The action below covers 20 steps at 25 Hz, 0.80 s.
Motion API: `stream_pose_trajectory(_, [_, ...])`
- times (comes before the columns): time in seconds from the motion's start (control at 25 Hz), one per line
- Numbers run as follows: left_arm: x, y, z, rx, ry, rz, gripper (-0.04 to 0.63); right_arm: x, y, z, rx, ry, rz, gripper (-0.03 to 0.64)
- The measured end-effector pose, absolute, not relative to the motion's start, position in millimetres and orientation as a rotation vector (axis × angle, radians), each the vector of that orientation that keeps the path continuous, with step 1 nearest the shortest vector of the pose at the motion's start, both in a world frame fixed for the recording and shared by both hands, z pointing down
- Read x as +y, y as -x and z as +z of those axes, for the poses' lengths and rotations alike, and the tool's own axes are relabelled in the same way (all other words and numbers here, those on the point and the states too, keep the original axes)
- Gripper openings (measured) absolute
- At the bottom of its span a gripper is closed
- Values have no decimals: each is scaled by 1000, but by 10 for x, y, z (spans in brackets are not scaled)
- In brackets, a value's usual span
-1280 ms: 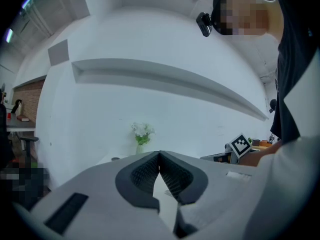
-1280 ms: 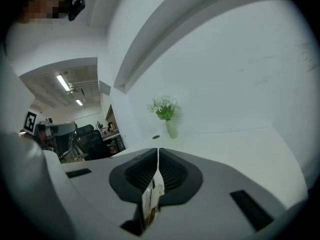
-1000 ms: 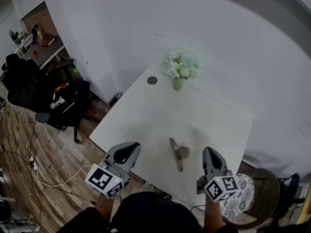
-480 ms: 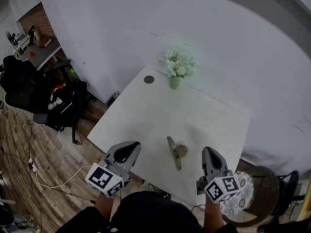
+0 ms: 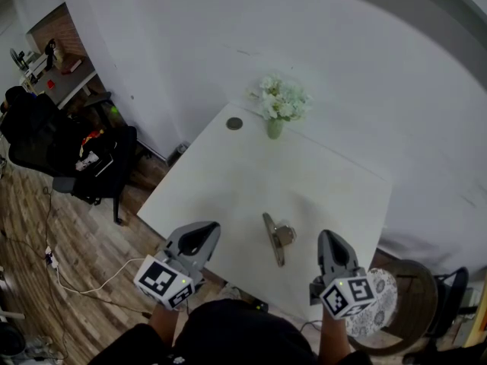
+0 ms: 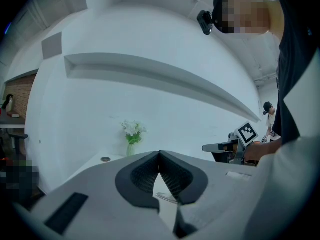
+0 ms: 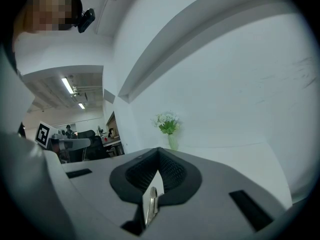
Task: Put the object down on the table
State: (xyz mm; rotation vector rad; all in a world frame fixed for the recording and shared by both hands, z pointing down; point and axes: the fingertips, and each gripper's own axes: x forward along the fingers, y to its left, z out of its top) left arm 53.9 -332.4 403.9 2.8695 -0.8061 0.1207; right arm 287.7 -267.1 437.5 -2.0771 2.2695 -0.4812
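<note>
A metal spring clip (image 5: pixel 277 238) lies flat on the white table (image 5: pixel 228 177) near its front edge, between my two grippers and touching neither. My left gripper (image 5: pixel 200 238) hovers at the front left edge, jaws shut and empty. To the clip's right, my right gripper (image 5: pixel 332 245) is also shut on nothing. In the left gripper view the jaws meet at the left gripper (image 6: pixel 159 154), and the clip (image 6: pixel 167 198) shows below through the gap. The right gripper view shows the right gripper (image 7: pixel 159 150) closed, with the clip (image 7: pixel 151 204) edge-on beneath it.
A small vase of white flowers (image 5: pixel 279 106) stands at the table's far edge, with a dark round disc (image 5: pixel 234 124) beside it. A black office chair (image 5: pixel 91 158) stands left of the table. A round patterned stool (image 5: pixel 377 303) is at the front right.
The head view has shifted slightly. Both grippers and the clip keep their places.
</note>
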Motion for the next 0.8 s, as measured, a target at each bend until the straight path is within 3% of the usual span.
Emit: stream_pose_trajectory(0.8, [-3308, -478, 4025, -817, -2867, 125, 0, -2686, -2819, 4353, 2288, 2067, -471, -3])
